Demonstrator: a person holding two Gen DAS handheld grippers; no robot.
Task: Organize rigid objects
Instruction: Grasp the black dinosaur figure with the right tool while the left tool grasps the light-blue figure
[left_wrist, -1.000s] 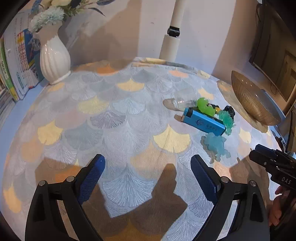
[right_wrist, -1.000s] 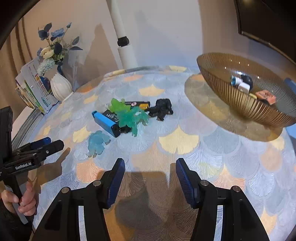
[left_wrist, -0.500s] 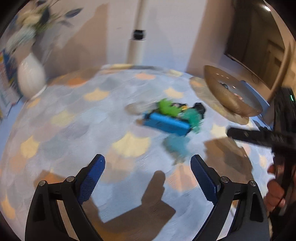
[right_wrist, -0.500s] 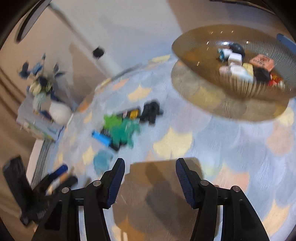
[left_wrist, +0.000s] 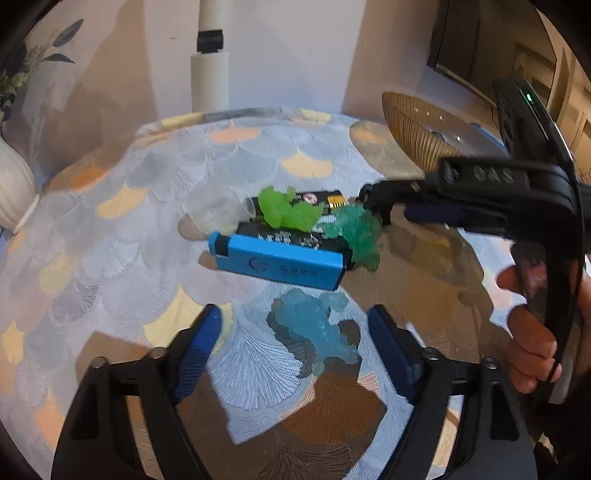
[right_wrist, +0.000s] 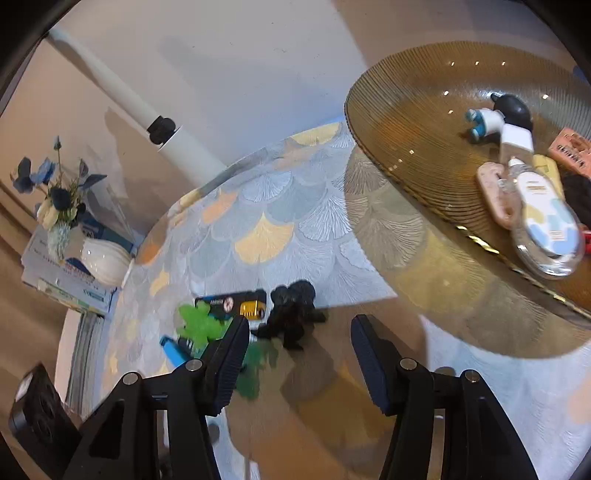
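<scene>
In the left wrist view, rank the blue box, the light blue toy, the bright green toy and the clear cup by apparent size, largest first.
1. blue box
2. light blue toy, though it lies nearest the camera, between the closing left claw's fingers, which inflates it
3. bright green toy and clear cup: too alike to rank, and the cup's outline is faint

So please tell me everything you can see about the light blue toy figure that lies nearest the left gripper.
The light blue figure looks like translucent, bumpy soft plastic, an animal-like shape with knobby limbs. It lies flat on the patterned tablecloth, apart from the blue box behind it. It sits between the fingers of the left gripper, whose jaws are closing but do not touch it yet.
</scene>
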